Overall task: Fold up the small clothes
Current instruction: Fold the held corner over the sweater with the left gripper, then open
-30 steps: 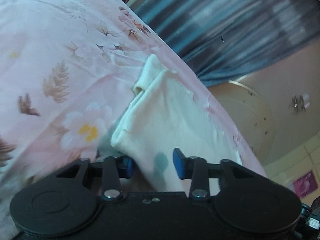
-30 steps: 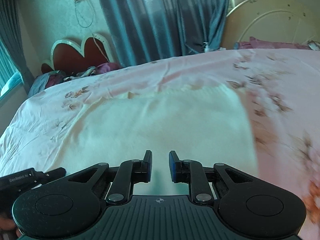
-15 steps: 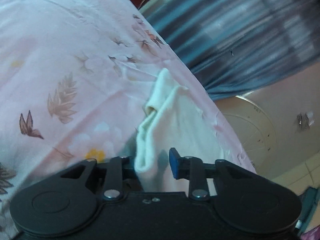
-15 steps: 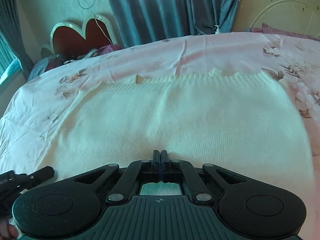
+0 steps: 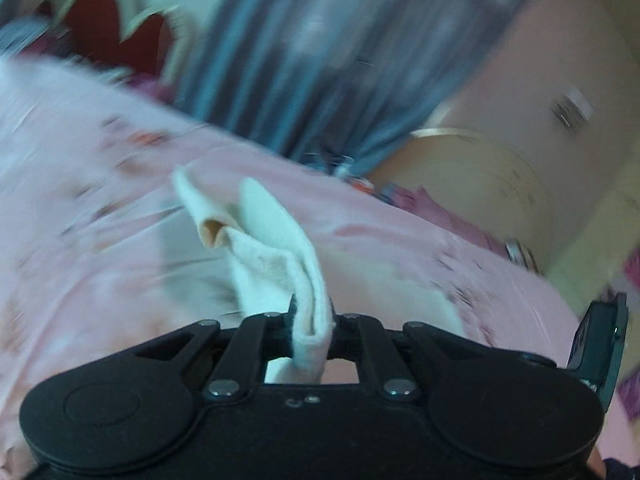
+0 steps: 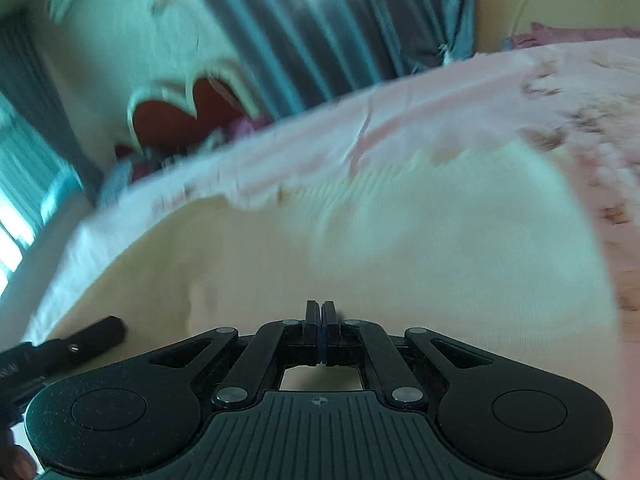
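Pink floral bedding (image 5: pixel 100 240) carries the cream knit garment (image 6: pixel 400 264), its edge bunched in the clenched left claw (image 5: pixel 312 320) while the right claw (image 6: pixel 322 330) is pinched closed at its near hem; both should ideally travel together, keeping the fold square.

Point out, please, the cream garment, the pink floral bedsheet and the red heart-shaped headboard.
cream garment (image 5: pixel 280 240): left wrist view, lifted fold.
pink floral bedsheet (image 5: pixel 80 208): left wrist view, bare stretch.
red heart-shaped headboard (image 6: pixel 184 116): right wrist view, red panel.
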The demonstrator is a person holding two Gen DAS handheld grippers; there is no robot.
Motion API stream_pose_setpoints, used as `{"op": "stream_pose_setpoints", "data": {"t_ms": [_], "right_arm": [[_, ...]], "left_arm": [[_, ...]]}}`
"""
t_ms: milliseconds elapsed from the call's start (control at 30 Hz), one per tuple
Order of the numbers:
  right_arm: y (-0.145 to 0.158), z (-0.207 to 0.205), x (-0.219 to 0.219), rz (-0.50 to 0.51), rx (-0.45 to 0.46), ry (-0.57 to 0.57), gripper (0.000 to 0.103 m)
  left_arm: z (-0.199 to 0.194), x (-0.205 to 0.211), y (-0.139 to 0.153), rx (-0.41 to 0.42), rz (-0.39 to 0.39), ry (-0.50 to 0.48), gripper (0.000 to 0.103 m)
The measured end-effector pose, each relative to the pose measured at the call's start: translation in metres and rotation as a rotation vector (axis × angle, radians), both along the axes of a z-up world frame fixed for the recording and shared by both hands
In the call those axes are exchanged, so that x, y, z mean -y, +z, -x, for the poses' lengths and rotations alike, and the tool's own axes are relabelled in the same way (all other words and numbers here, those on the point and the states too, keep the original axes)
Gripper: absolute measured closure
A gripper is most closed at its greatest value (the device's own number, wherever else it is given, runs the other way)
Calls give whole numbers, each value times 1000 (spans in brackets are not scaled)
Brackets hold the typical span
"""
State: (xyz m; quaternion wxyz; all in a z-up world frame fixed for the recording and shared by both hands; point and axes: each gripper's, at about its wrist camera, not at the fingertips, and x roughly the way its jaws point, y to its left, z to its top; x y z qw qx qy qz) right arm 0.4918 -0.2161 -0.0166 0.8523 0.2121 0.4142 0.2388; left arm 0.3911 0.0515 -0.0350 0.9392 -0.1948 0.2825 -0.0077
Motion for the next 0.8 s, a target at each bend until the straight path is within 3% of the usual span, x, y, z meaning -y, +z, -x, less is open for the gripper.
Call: {"op": "stream_pose_setpoints", "data": {"t_ms": [200, 267, 300, 333, 367, 400, 433, 467, 567, 633, 800], "right_arm": [[22, 12, 126, -72, 12, -176, 103], [25, 16, 158, -97, 0, -207, 103], [25, 18, 171, -114, -7, -214, 103], [25, 21, 180, -127, -16, -219, 103], [25, 25, 186, -133, -31, -223, 97], [25, 24, 190, -130, -45, -222, 86], [27, 27, 193, -129, -38, -214, 51], [30, 31, 195, -134, -16, -206, 40], [31, 37, 184, -182, -8, -130, 43], [29, 32, 170, -191, -18, -89, 54], [11, 15, 135, -187, -75, -35, 54]], "left_arm": [[-23, 105, 11, -43, -156, -185, 97], [-30, 135, -1, -81, -151, -241, 94], [-32, 149, -12, -117, -126, -293, 76], [-37, 164, -25, -174, -101, -359, 65], [-42, 178, -37, -258, -98, -407, 50], [-40, 184, -41, -291, -105, -410, 57], [-33, 182, -37, -262, -98, -406, 57], [-28, 175, -32, -228, -86, -403, 57], [-22, 136, -13, -150, -109, -313, 58], [-30, 108, -7, -116, -141, -239, 60], [-56, 64, -20, -141, -121, -123, 68]]}}
